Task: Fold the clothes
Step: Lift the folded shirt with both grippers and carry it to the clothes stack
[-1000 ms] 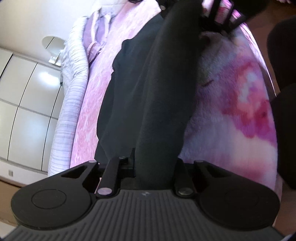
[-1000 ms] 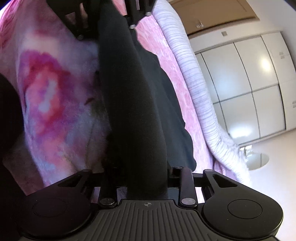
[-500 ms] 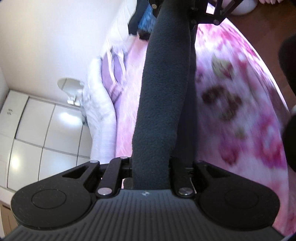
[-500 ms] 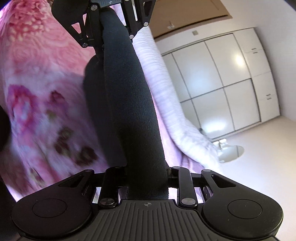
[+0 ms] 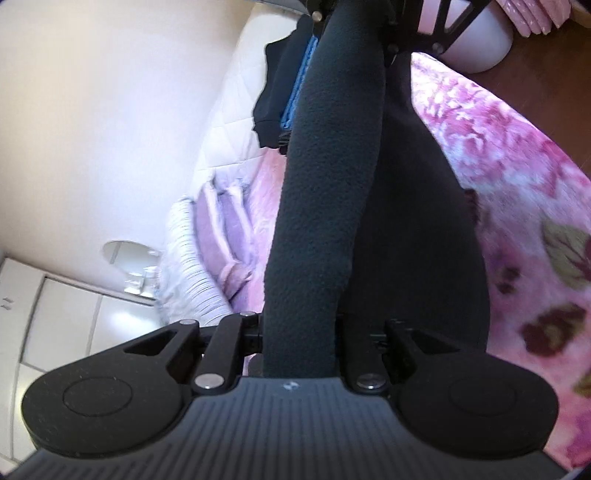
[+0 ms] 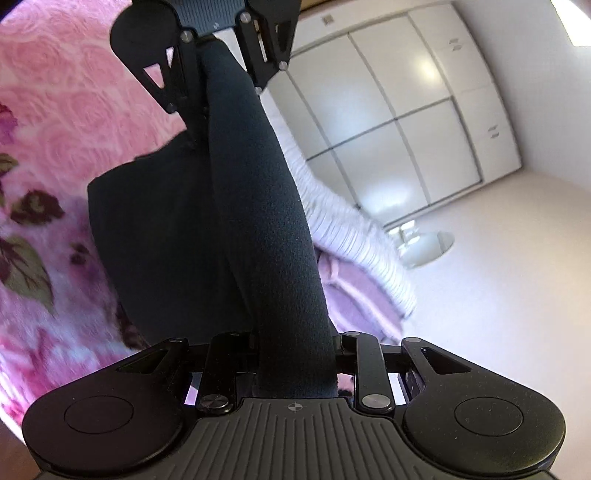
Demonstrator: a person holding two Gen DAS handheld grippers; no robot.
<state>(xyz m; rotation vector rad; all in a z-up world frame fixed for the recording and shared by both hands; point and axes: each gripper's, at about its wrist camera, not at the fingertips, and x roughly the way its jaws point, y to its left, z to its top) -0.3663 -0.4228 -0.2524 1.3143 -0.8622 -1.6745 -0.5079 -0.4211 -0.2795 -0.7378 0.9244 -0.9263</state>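
A dark fleece garment (image 5: 325, 192) stretches taut between my two grippers, its lower part hanging down over the pink floral blanket (image 5: 517, 192). My left gripper (image 5: 301, 332) is shut on one end of the garment. My right gripper (image 6: 295, 343) is shut on the other end; the garment (image 6: 258, 206) runs from it up to the left gripper (image 6: 218, 55) at the top of the right wrist view. The right gripper (image 5: 373, 26) shows at the top of the left wrist view. Both sets of fingertips are hidden by the fabric.
The bed has a pink blanket (image 6: 66, 122), a lilac pillow (image 5: 229, 236) and a striped white duvet (image 6: 354, 236). A stack of dark and blue clothes (image 5: 284, 85) lies by the headboard. White wardrobes (image 6: 399, 122) stand behind. A wooden floor (image 5: 546, 74) shows on the right.
Both grippers have lifted the garment up off the bed and pulled it taut between them. More of the wall, wardrobe and headboard has come into view.
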